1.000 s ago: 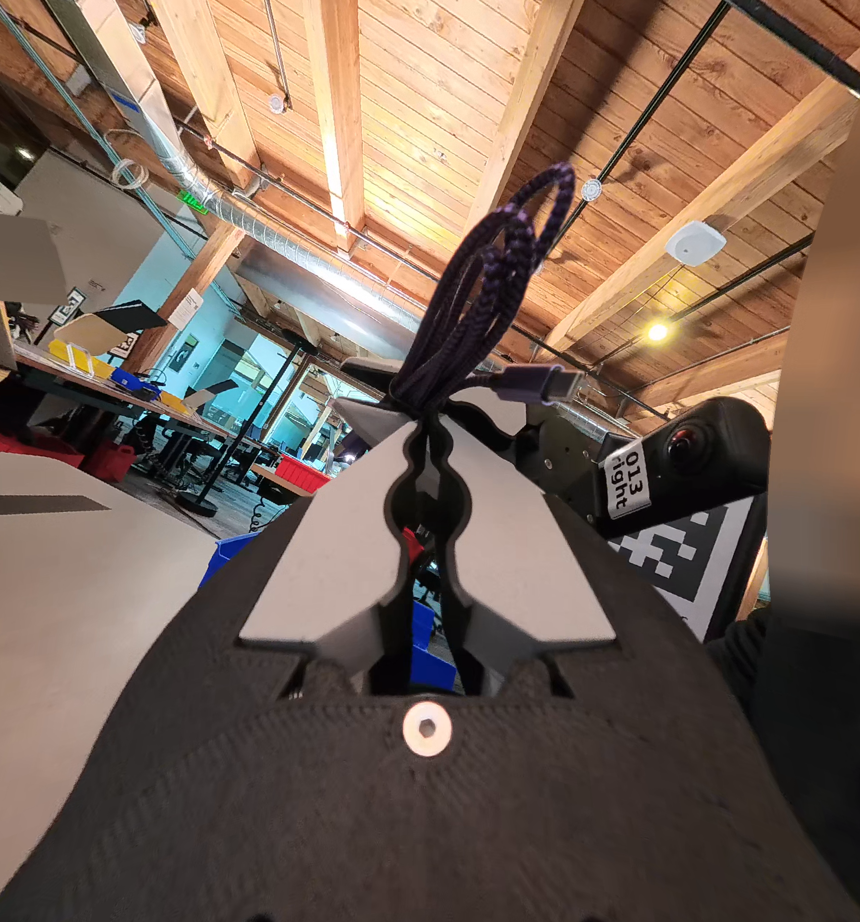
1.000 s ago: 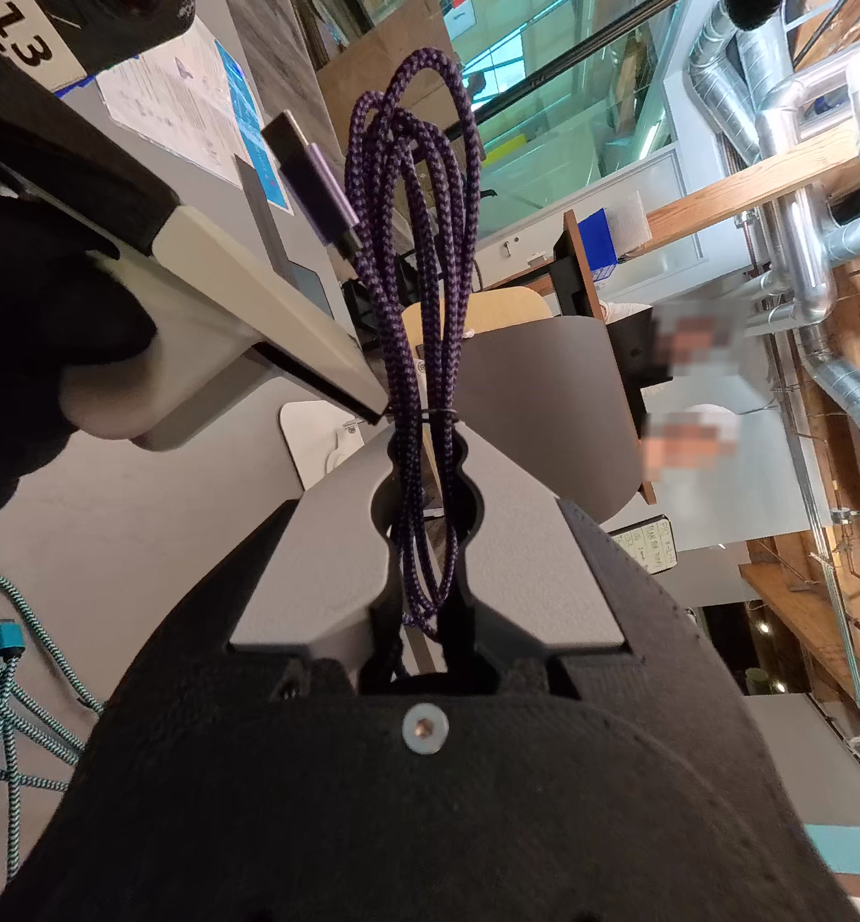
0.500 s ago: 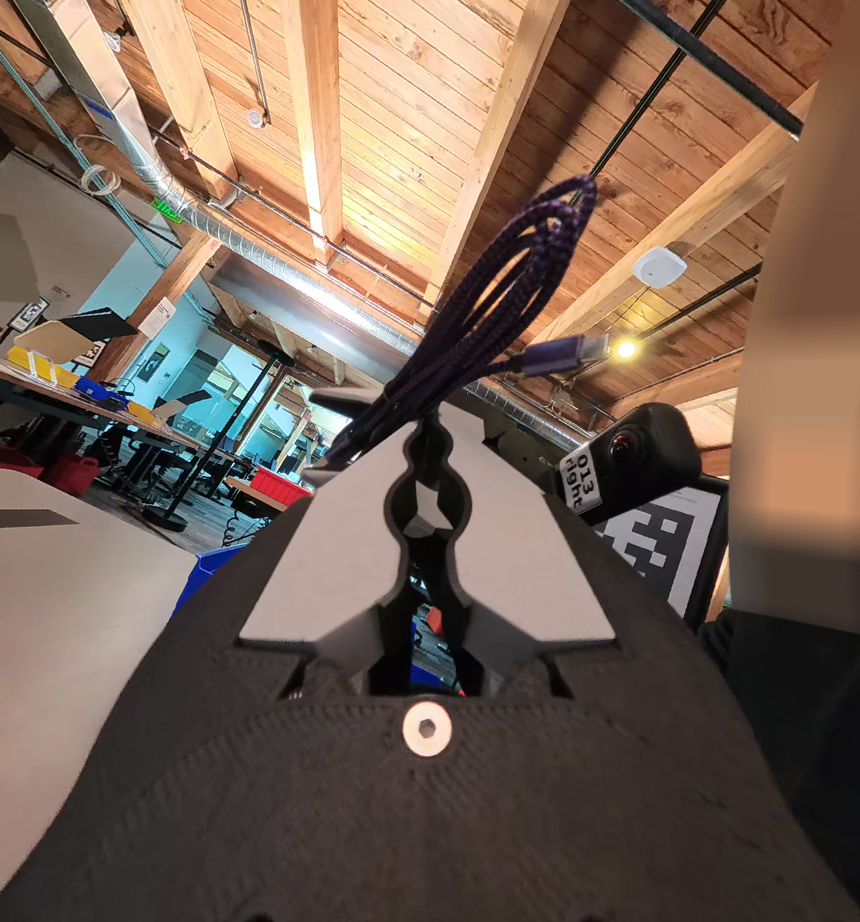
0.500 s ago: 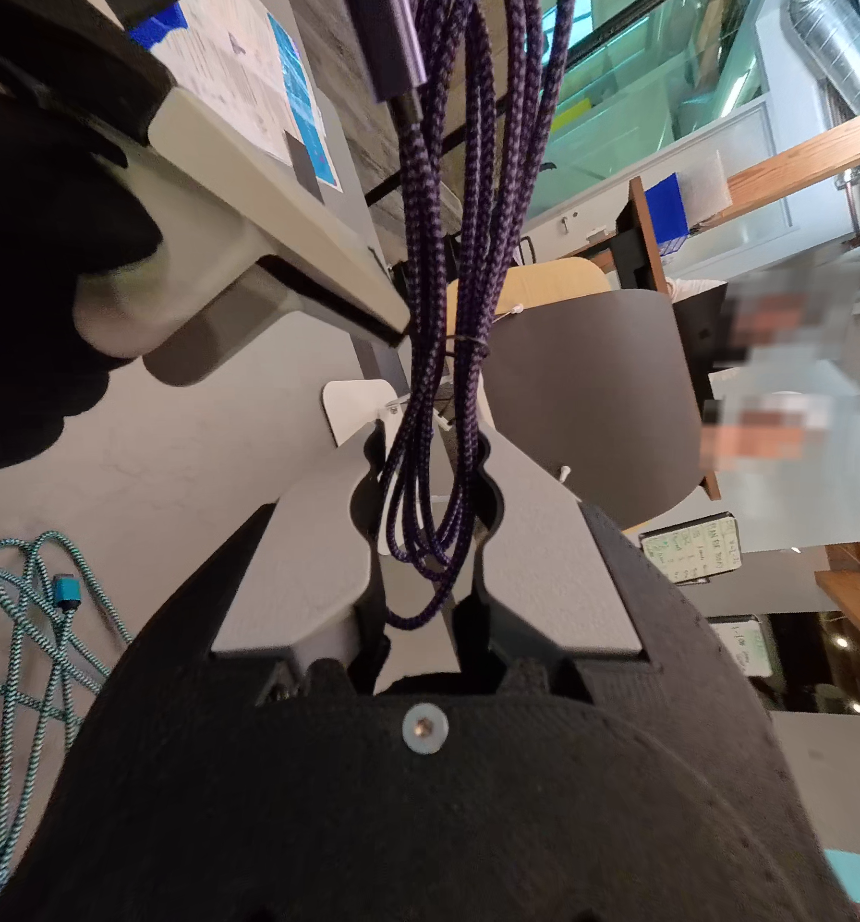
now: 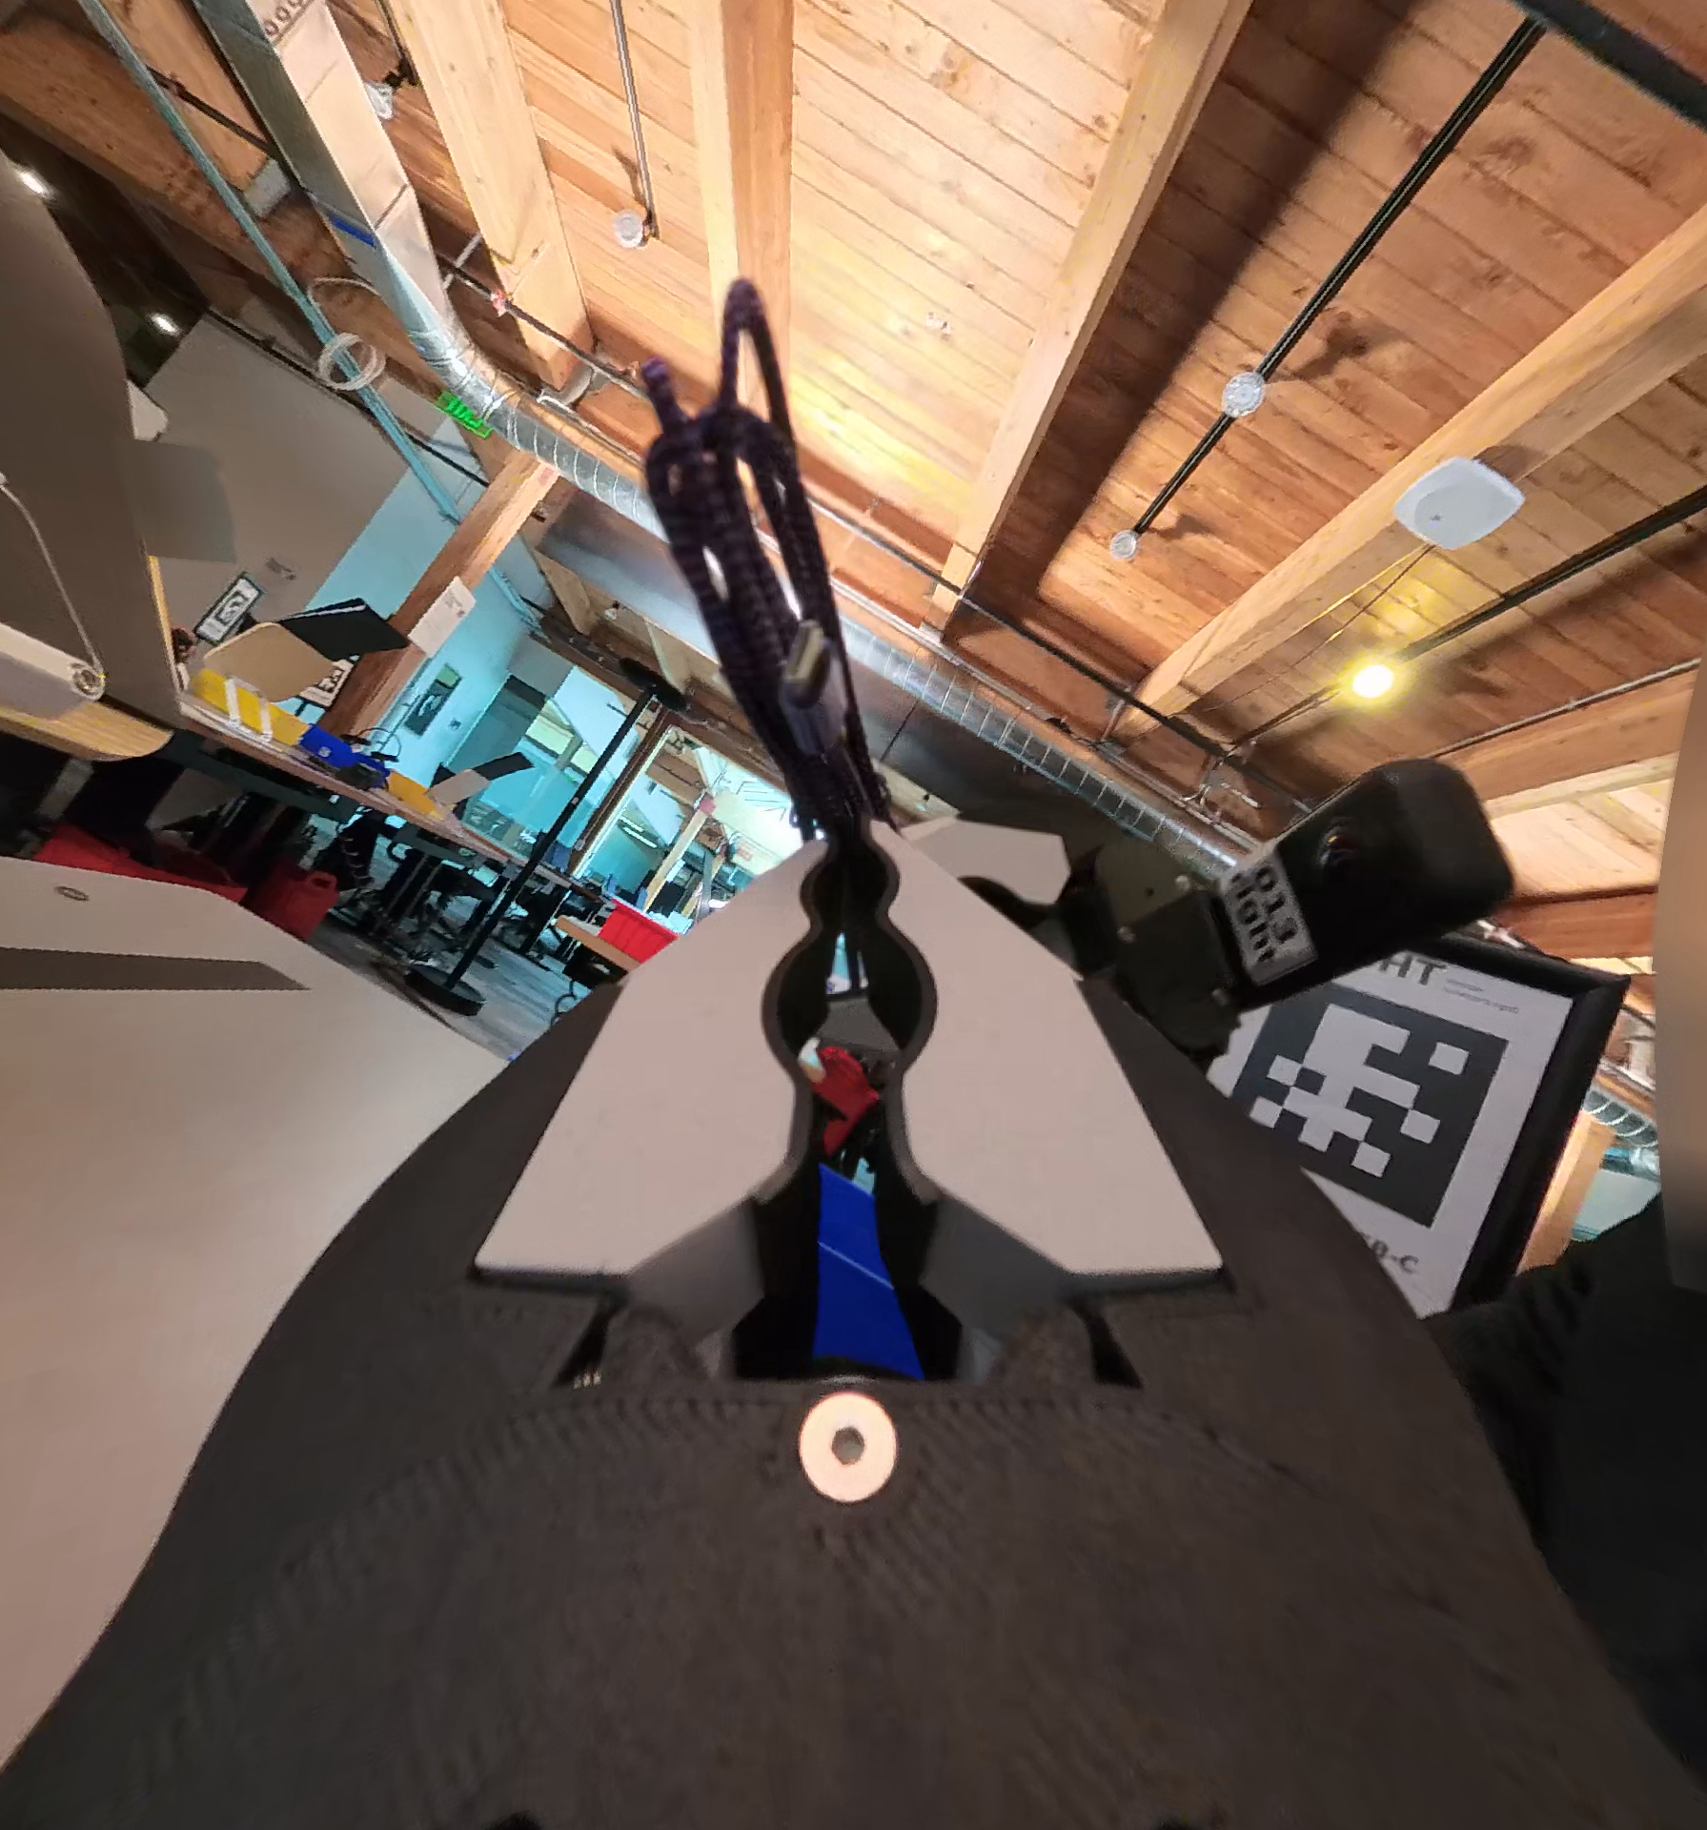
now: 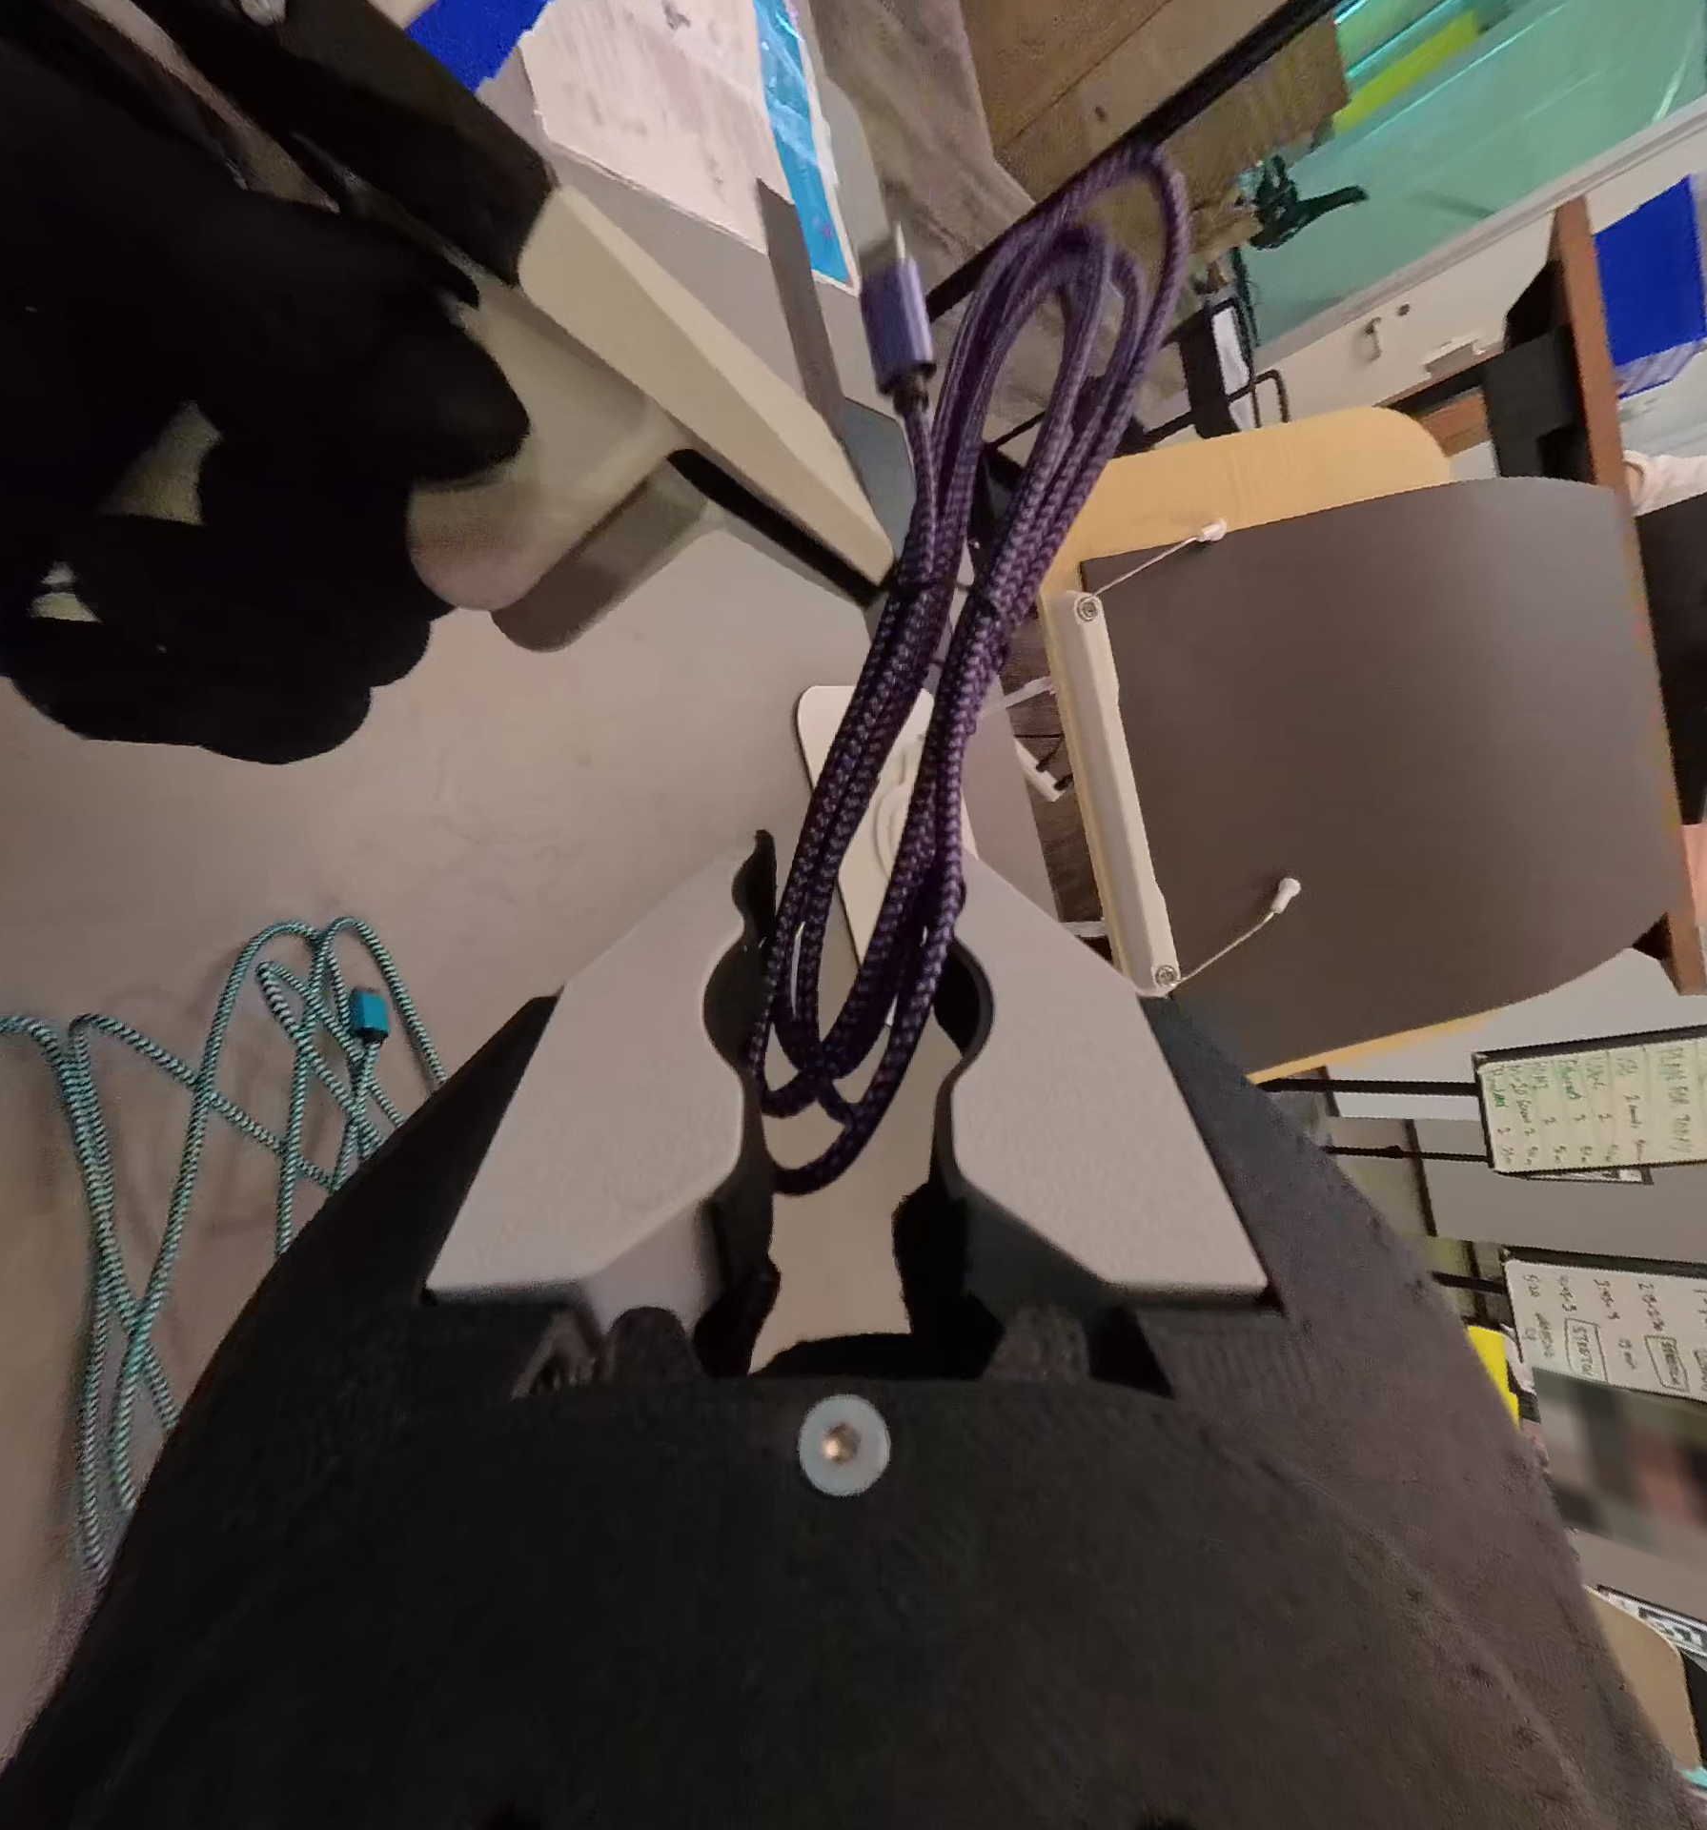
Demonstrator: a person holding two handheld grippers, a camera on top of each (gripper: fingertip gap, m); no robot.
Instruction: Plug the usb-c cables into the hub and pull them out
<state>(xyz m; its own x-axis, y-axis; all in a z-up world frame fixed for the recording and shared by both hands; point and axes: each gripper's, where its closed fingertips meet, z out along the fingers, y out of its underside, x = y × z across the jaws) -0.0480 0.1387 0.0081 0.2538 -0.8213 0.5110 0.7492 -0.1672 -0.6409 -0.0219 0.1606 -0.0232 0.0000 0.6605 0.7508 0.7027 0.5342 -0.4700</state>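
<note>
A bundled purple braided USB-C cable point(image 5: 730, 555) sticks up out of my left gripper point(image 5: 854, 842), which is shut on it near the tie; its purple plug point(image 5: 809, 688) hangs free beside the loops. In the right wrist view the same cable point(image 6: 834, 792) hangs from the left gripper point(image 6: 884, 584), held by a black-gloved hand point(image 6: 186, 446). Its lower loops dangle loose between the spread jaws of my right gripper point(image 6: 864, 862), which is open. The plug point(image 6: 894, 317) points up. A teal braided cable point(image 6: 235, 1089) lies on the table at left.
A grey table point(image 6: 433, 792) lies below, with a white flat object point(image 6: 829, 713) behind the purple cable. A dark chair back point(image 6: 1374, 743) stands to the right. The right gripper's camera point(image 5: 1374, 871) and a marker board point(image 5: 1354, 1089) are close on the left gripper's right. Left tips to right tips: about 5 cm.
My right gripper's jaws have opened and let go of the purple cable. The bundle now hangs from the left gripper alone, and its plug has swung round.
</note>
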